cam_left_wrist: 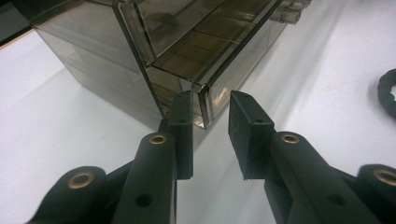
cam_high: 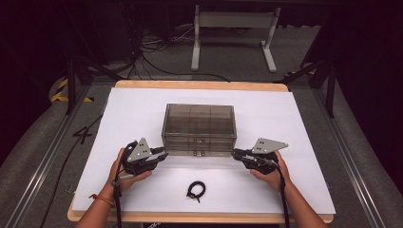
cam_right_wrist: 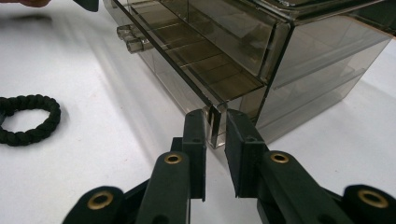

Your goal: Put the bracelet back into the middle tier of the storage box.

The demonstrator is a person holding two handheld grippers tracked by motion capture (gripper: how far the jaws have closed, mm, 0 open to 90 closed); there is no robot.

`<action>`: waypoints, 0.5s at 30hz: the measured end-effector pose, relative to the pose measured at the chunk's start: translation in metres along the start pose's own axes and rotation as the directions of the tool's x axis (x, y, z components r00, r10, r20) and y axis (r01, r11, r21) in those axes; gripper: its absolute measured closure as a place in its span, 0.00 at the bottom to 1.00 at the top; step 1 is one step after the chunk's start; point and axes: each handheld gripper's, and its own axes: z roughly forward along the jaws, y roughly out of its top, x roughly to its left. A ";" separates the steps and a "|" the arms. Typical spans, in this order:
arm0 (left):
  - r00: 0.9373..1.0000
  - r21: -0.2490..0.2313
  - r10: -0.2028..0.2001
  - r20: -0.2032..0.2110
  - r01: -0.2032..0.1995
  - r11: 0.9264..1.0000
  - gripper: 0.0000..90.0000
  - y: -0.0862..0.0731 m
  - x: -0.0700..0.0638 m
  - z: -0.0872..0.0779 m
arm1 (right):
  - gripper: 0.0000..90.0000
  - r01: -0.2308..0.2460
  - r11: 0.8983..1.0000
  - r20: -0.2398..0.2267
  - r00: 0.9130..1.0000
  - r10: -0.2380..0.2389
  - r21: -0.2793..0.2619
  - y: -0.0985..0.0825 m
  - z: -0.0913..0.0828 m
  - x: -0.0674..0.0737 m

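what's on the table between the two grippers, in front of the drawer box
A black braided cord loop lies on the white table, between the left gripper and right gripper, nearer the person than the drawer box, in the high view.

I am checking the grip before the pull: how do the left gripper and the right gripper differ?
The left gripper is at the left end of the open drawer, the right gripper at its right end. The left gripper's jaws leave a clear gap beside the drawer front; the right gripper's jaws nearly touch it. Both straddle that front.
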 end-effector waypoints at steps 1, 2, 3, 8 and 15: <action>1.000 0.001 0.002 -0.007 -0.002 1.000 0.82 0.000 0.000 0.000 | 0.88 0.000 1.000 0.000 1.000 0.000 0.000 0.000 0.000 0.000; 1.000 0.000 0.002 -0.007 -0.002 1.000 0.83 0.000 0.000 -0.001 | 0.89 0.001 1.000 0.000 1.000 -0.001 0.000 0.000 0.000 0.000; 1.000 0.000 0.002 -0.007 -0.002 1.000 0.84 0.000 0.000 -0.001 | 0.89 0.001 1.000 0.000 1.000 -0.001 0.000 0.000 0.000 0.000; 1.000 0.019 0.015 -0.021 -0.014 1.000 0.89 0.000 -0.001 -0.001 | 0.90 -0.001 1.000 -0.002 1.000 0.001 0.000 0.000 -0.001 0.000; 1.000 0.017 0.018 -0.001 -0.018 1.000 0.91 -0.002 0.000 -0.003 | 0.93 0.006 1.000 -0.009 1.000 -0.006 0.001 0.000 -0.003 0.001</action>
